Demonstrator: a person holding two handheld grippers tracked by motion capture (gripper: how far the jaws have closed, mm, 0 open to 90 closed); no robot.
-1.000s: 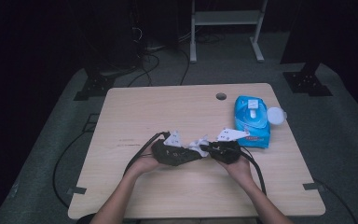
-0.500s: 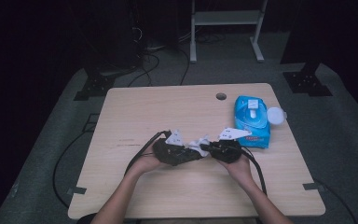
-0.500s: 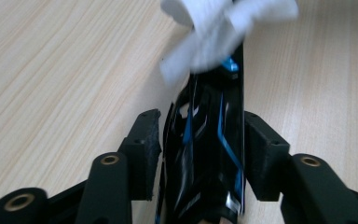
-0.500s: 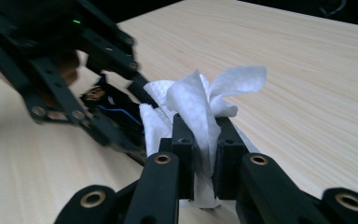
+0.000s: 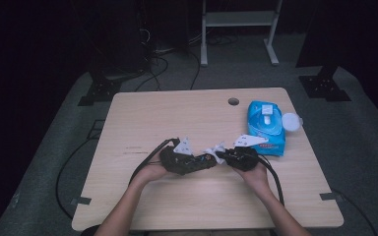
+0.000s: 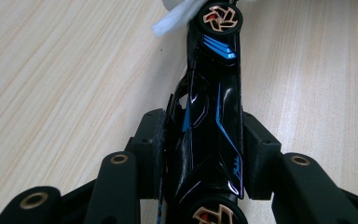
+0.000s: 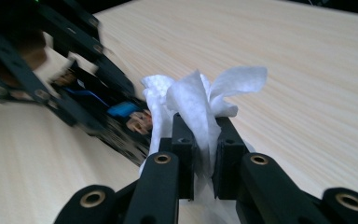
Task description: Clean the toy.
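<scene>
The left gripper [image 5: 204,161] sits over the near middle of the bench [image 5: 142,118], pointing toward the right gripper. It grasps a toy car [image 6: 212,116], black with blue stripes and copper-coloured wheels, pinched across its body with the pads on both flanks. The jaws have just been closing a little on the car, which lies between them. In the left gripper view the car runs straight out ahead of the gripper, one wheel at the far end and one close in by the knuckles. Just beyond the far wheel a bit of white wipe [image 6: 175,18] touches the car.

The right gripper [image 5: 222,156] faces the left one, their tips almost meeting. It is clenched on the wipe [image 7: 200,100], a crumpled white sheet that stands up out of the narrow gap between its pads and fans out above them. In the right gripper view the wipe's left fold lies against the car [image 7: 121,121], just ahead and left of the gripper.

Beyond the right gripper, slightly to its right, lies a blue pack [image 5: 266,129] of wipes with its round white lid [image 5: 291,121] swung open to the side.
</scene>
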